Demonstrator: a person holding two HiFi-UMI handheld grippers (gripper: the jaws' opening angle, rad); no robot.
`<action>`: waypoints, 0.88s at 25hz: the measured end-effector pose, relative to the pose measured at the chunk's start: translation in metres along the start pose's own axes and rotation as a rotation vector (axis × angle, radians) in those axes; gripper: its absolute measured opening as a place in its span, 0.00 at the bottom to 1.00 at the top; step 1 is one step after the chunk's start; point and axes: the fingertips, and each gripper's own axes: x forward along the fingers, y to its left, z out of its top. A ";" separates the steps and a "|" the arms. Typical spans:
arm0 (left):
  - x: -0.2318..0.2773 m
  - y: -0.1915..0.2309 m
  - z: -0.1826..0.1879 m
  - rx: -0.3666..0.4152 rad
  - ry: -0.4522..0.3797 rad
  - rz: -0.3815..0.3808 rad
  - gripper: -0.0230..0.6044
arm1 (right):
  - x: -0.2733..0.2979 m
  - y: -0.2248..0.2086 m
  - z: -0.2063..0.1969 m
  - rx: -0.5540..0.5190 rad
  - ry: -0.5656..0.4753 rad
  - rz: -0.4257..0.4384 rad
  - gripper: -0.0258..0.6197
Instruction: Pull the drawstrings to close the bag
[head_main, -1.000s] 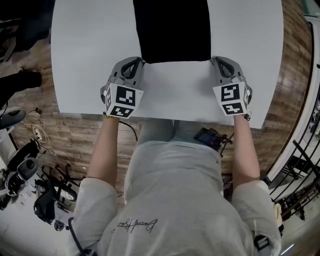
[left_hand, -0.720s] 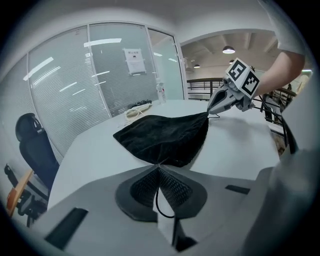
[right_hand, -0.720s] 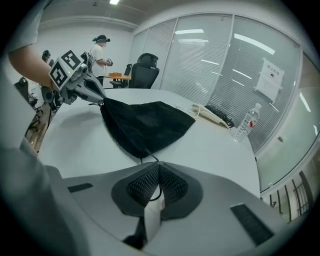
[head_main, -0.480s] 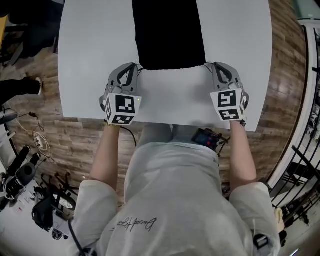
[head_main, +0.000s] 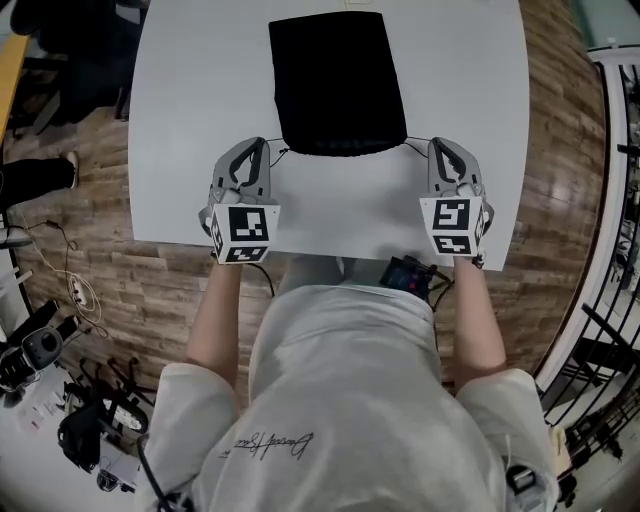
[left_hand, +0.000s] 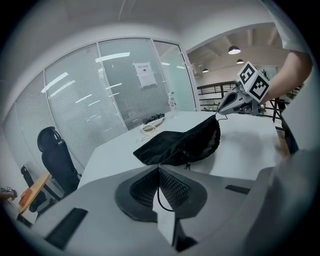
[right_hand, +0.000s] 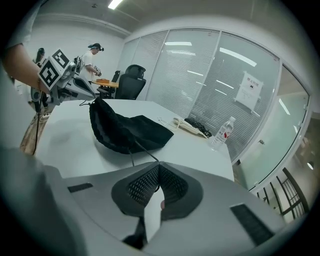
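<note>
A black drawstring bag (head_main: 338, 85) lies flat on the white table (head_main: 180, 120), its gathered mouth toward the person. My left gripper (head_main: 262, 148) sits just left of the mouth, shut on the left drawstring (head_main: 280, 152). My right gripper (head_main: 437, 148) sits to the right, shut on the right drawstring (head_main: 415, 146). In the left gripper view the cord (left_hand: 159, 197) runs from the bag (left_hand: 175, 145) into the shut left gripper (left_hand: 159, 167), with the right gripper (left_hand: 222, 107) beyond. In the right gripper view the cord (right_hand: 142, 150) leads from the bag (right_hand: 125, 132) into the right gripper (right_hand: 159, 164).
A water bottle (right_hand: 221, 132) and a power strip with cables (right_hand: 192, 126) lie at the table's far end. An office chair (right_hand: 131, 80) and a person (right_hand: 91, 60) are beyond the table. The near table edge (head_main: 330, 248) is just behind both grippers.
Both grippers have drawn outward from the bag. Short lengths of cord now show on each side, and the bag's mouth looks narrower and more gathered. The head view has shifted to show the whole bag.
</note>
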 end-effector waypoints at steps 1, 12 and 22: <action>-0.002 0.001 0.002 0.001 -0.003 0.005 0.06 | -0.002 -0.002 0.000 0.002 -0.002 -0.005 0.08; -0.025 0.003 0.014 -0.057 -0.029 -0.010 0.05 | -0.029 -0.009 0.024 0.004 -0.047 0.008 0.08; -0.050 0.012 0.041 -0.219 -0.098 -0.045 0.05 | -0.053 -0.007 0.049 0.101 -0.082 0.054 0.08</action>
